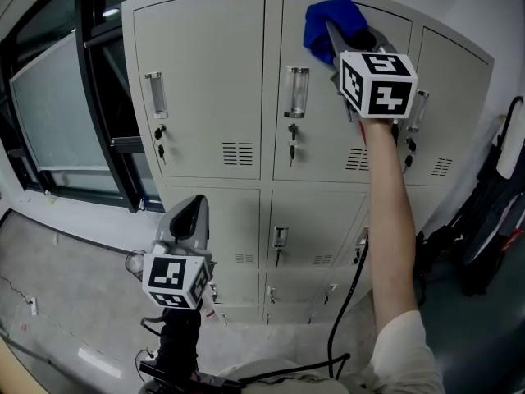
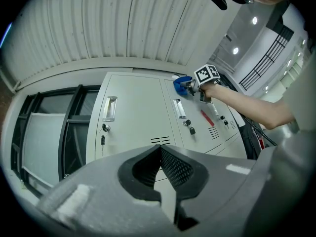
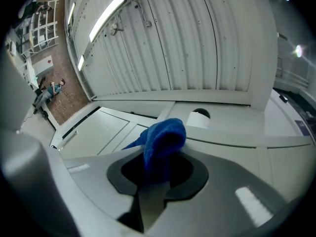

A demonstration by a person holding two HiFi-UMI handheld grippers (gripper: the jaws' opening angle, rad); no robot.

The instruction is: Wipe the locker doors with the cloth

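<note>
A grey bank of lockers [image 1: 205,97] fills the head view, with handles and keys on each door. My right gripper [image 1: 332,33] is raised to the top of the upper middle door [image 1: 328,130] and is shut on a blue cloth [image 1: 328,23], which presses against the door's top edge. In the right gripper view the blue cloth [image 3: 160,142] bulges out between the closed jaws. My left gripper [image 1: 190,216] hangs low in front of the lower lockers, shut and holding nothing. From the left gripper view the cloth [image 2: 181,82] and the right gripper [image 2: 190,87] show far off.
Dark window frames [image 1: 90,97] stand left of the lockers. A black bag [image 1: 492,220] and cables lie at the right. A white roll [image 3: 200,117] sits on the locker top. Concrete floor [image 1: 74,302] spreads at lower left.
</note>
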